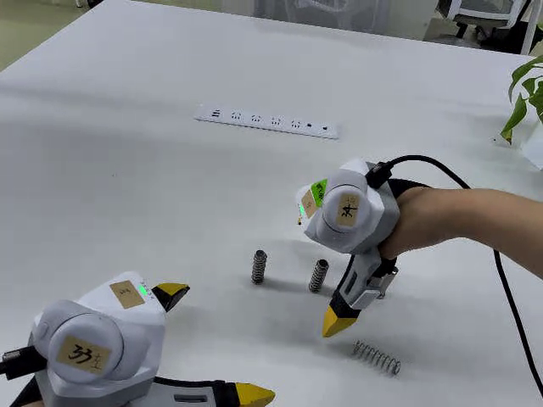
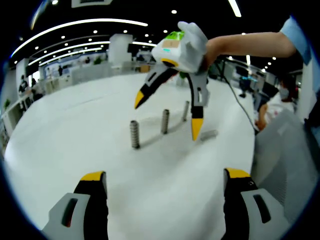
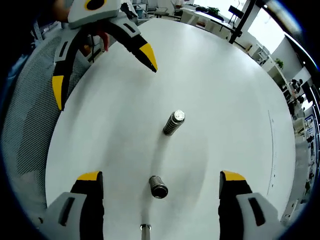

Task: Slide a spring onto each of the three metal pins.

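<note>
White tabletop (image 1: 127, 186) holds 2 sprung pins (image 1: 259, 266) upright; the bare pin (image 3: 145, 229) stands close under my right gripper (image 2: 168, 113), whose jaws are spread and empty. The loose spring (image 1: 376, 357) lies flat just beside that gripper's lower tip, nearer it than my left gripper (image 1: 212, 343), also spread; power strip (image 1: 265, 121) well apart

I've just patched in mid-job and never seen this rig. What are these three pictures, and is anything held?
No robot: a person holds a hand-held gripper in each hand. The head view comes from their headset; each round view looks along one gripper's own jaws. The left hand-held gripper and right hand-held gripper are both open, holding nothing. On the white table stand one spring-covered pin, a second spring-covered pin and a bare pin; a loose spring lies flat. A power strip lies farther back.
</note>
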The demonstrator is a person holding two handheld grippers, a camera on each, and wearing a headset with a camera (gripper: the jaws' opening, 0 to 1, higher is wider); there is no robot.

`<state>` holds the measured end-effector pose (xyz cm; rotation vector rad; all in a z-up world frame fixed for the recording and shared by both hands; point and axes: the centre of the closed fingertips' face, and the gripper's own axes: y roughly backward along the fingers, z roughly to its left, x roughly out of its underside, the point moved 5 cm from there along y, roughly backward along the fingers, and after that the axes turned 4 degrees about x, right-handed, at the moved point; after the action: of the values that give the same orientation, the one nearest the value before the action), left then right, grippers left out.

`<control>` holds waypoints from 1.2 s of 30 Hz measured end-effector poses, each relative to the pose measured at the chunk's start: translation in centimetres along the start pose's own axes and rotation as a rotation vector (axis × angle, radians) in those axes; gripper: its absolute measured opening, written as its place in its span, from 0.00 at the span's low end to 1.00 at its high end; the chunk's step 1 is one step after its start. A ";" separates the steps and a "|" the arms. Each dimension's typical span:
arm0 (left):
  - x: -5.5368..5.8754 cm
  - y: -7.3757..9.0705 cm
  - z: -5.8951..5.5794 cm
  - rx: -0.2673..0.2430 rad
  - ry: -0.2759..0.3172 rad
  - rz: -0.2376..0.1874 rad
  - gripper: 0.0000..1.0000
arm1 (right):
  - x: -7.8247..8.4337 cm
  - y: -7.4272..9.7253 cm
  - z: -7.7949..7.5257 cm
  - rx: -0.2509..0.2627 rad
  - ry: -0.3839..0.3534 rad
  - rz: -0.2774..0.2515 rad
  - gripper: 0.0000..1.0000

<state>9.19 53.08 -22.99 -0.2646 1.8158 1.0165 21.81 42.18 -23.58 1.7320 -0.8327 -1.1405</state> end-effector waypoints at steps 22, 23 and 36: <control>-0.9 -0.4 -0.8 0.020 -0.035 -0.011 0.98 | 2.5 4.3 0.7 0.145 -0.285 -0.195 0.99; -0.9 -0.3 -0.8 0.021 -0.037 -0.012 0.98 | 2.8 4.5 0.9 0.148 -0.307 -0.210 0.99; -1.1 -0.2 -0.9 0.027 -0.055 -0.006 0.98 | 6.2 6.0 3.6 0.192 -0.422 -0.210 0.99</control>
<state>9.28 52.01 -22.05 -0.2232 1.7769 0.9851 20.26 33.33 -20.94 1.7922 -1.0584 -1.6500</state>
